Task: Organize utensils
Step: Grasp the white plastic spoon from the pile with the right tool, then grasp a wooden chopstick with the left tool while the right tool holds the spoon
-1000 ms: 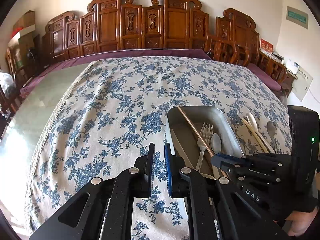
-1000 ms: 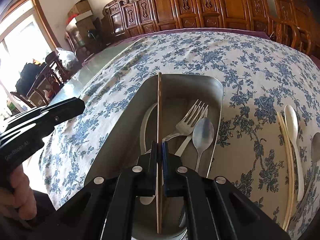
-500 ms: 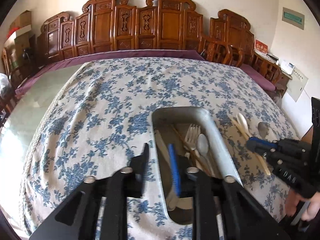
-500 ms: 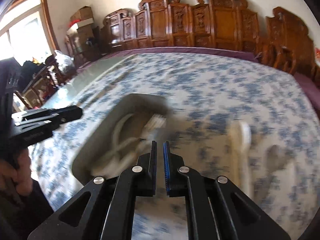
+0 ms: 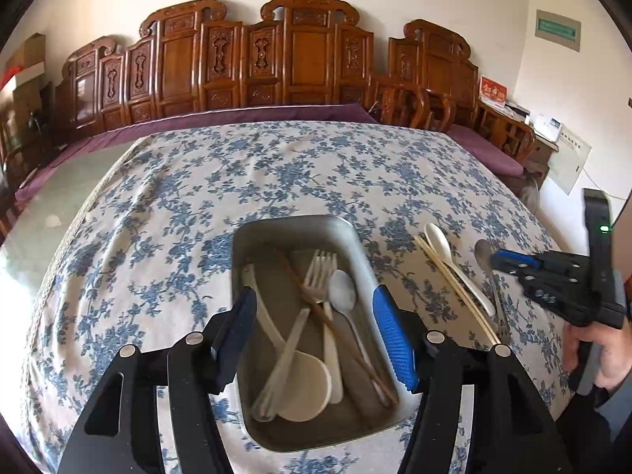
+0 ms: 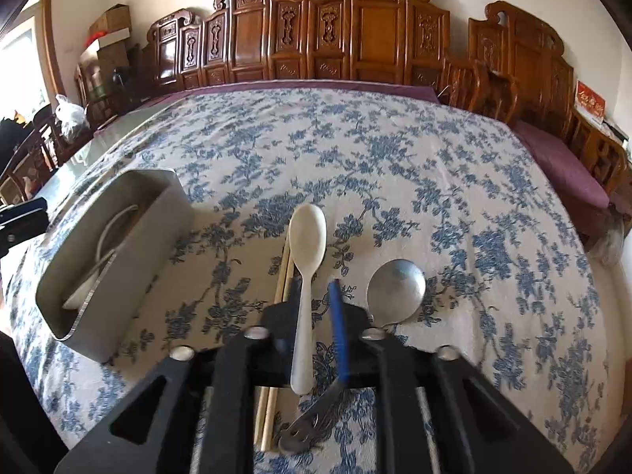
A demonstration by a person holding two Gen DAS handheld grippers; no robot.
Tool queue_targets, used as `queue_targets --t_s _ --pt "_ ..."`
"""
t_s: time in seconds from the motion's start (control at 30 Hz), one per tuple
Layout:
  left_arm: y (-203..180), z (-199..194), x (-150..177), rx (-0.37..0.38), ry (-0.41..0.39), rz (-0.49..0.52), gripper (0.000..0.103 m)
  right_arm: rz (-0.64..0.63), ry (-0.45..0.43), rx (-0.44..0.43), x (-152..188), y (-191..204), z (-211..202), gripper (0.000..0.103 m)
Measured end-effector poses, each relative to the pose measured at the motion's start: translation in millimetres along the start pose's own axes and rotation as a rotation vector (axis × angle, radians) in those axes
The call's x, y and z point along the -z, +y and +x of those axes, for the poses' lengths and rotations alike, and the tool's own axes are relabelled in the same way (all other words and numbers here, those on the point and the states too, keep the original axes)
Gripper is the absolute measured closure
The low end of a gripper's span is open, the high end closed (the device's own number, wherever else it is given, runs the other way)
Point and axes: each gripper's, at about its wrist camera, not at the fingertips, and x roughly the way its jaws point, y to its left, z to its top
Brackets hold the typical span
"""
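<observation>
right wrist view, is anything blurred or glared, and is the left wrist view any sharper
Right wrist view: the opening right tool is slightly smeared; white spoon sharp; window glare at left. Left wrist view: crisp on the tray; fisheye bends the table edge.

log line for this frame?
left tongs: opening, over tray | right tongs: opening, empty, above white spoon | metal spoon: on cloth

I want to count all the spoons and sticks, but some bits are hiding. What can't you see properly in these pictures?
- Right wrist view: the tray wall hides nearly everything inside it.
- Right wrist view: the right tongs cover the pale chopsticks' middle and part of the metal spoon's handle.
- Left wrist view: utensils in the tray overlap, so the white ladle's handle is hard to trace.
- Left wrist view: the sign text is too small.
</observation>
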Motion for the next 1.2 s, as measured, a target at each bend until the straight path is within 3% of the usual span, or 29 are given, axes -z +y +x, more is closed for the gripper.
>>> queue_targets --t_s 0.53,0.6,0.63,0.7,0.93,1.2 --pt "-39.5 1.9 7.6 0.020 0.005 0.053 0.045 -0.092 0.093 0.010 -1.3 12.9 52.8 0.079" --pt "-42.6 1.7 7.2 0.013 0.004 0.060 0.045 -0.091 0.095 0.007 -1.6 12.3 53.2 0.085" --pt "-44.1 2.1 6.6 0.010 0.005 0.062 0.045 -0.089 0.097 0.006 -1.7 12.0 53.2 0.094" --pt "-48.6 1.9 5.7 0.004 0.006 0.069 0.045 -0.082 0.099 -0.014 -2.1 10.5 52.7 0.094" --pt "-69.6 7.1 2.9 -0.027 0.024 0.123 0.045 -0.013 0.008 -0.071 -8.2 -8.3 23.4 0.094" --pt "-110.9 32.7 -2.0 0.017 0.063 0.148 0.045 0.043 -0.022 -0.026 -2.7 -45.6 6.8 0.094"
